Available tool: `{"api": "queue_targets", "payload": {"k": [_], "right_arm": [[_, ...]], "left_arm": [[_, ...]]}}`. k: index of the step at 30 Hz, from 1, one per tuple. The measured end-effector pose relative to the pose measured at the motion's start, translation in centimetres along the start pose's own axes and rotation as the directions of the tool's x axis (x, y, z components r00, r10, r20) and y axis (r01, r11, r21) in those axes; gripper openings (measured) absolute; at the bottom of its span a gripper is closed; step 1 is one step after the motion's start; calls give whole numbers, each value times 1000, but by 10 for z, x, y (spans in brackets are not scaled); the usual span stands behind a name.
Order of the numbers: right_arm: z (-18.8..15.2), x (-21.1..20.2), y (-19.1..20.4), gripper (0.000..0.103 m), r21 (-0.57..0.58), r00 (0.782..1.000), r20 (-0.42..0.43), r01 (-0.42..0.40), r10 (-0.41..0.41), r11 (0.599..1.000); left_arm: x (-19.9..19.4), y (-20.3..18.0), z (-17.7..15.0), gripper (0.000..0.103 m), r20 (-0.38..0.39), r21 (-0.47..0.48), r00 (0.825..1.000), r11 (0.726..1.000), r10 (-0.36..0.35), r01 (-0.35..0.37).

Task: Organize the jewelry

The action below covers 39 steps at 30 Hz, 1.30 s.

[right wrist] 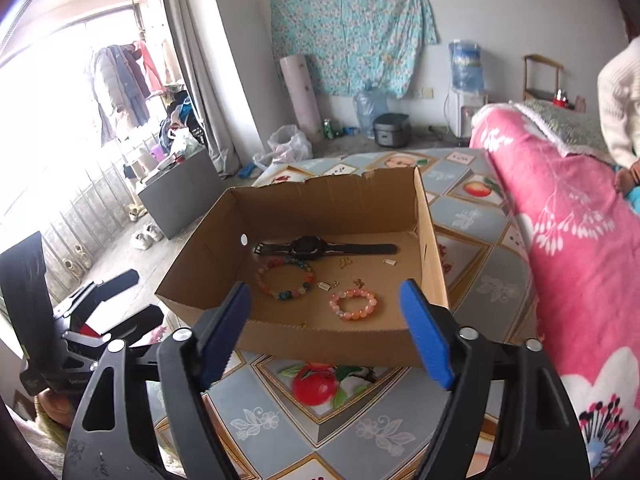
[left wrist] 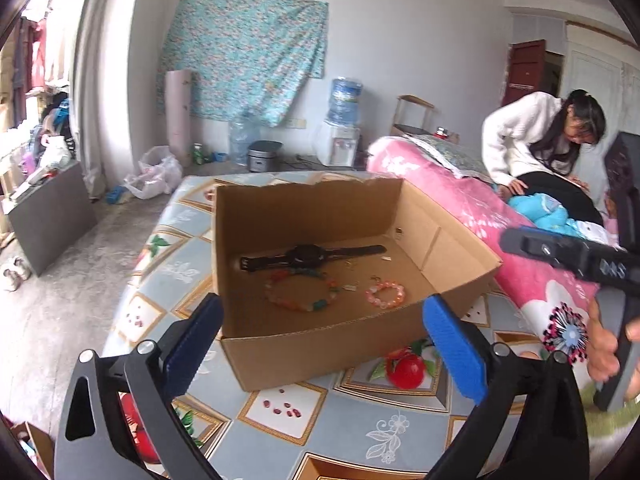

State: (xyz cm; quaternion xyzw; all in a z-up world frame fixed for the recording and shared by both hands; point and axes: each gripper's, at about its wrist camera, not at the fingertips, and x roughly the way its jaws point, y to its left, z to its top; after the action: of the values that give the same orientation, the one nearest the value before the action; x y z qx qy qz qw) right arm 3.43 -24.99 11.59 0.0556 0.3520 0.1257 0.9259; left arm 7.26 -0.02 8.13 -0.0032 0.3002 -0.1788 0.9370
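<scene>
1. Scene: cardboard box (left wrist: 320,344) sits on a fruit-print cover (left wrist: 280,404), looks like a bed/mattress, not a tabletop. Pink floral blanket (left wrist: 532,280) just beside it on the right side of the left wrist view.
2. Jewelry is all inside the box, on its floor: black watch (left wrist: 308,258) laid flat toward the back, multicolour bead bracelet (left wrist: 302,292) in front of it, pink bead bracelet (left wrist: 386,294) to its right. A few small gold/silver bits (charms or earrings, too small to tell) loose near the pink one.
3. Left gripper (left wrist: 328,344): released, jaws wide, nothing btwn the pads. It straddles the box's near wall in view, above it and not touching.
4. Right gripper (right wrist: 326,330): also released and empty, blue pads spread, lined up w/ the near edge of the box. Pink bracelet sits btwn the pads in view but further in, no contact.
5. Step, my read: btwn picks. Both units empty, items scattered, sorting not visibly finished.
6. Next move needs: pick one target, prob. pink bracelet for the right side since it's nearest. Go over the near wall, drop in, close across the bead ring.
7. Risks: beads are round and can roll out of the pads; small charms close by could get dragged along; box is light, may slide if a wall gets nudged.
8. Another person in a white top (left wrist: 516,140) sits on the bed far right, well apart from the box.
</scene>
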Motion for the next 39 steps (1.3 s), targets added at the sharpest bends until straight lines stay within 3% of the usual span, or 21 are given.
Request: {"api": "queue_targets", "payload": {"k": [6,10,15,21,26,39], "right_arm": [[-11,0,12,87,4,996,-10,85,-85,996],[-14,-1,20,93,-35,988,-8,154,-154,988],[-16,2,22,95,-30,973,-17,229,-229,973],[-21,13,22,95,-20,955,-70,289,-290,957],[-26,23,19,95,-8,945,-110,308,-307,951],[-34,36,10,95,11,932,-177,324,-317,946]], "left_arm": [[-5,-2,2,98,-42,-48,992,992,119,-121],[-5,-4,3,98,-72,-38,972,974,222,-225],[0,5,3,98,-130,-91,957,958,258,-271],[11,10,0,98,-212,-138,927,929,310,-343],[18,1,-6,98,-251,-84,906,925,341,-372],[31,-7,-7,98,-294,-59,902,936,317,-348]]}}
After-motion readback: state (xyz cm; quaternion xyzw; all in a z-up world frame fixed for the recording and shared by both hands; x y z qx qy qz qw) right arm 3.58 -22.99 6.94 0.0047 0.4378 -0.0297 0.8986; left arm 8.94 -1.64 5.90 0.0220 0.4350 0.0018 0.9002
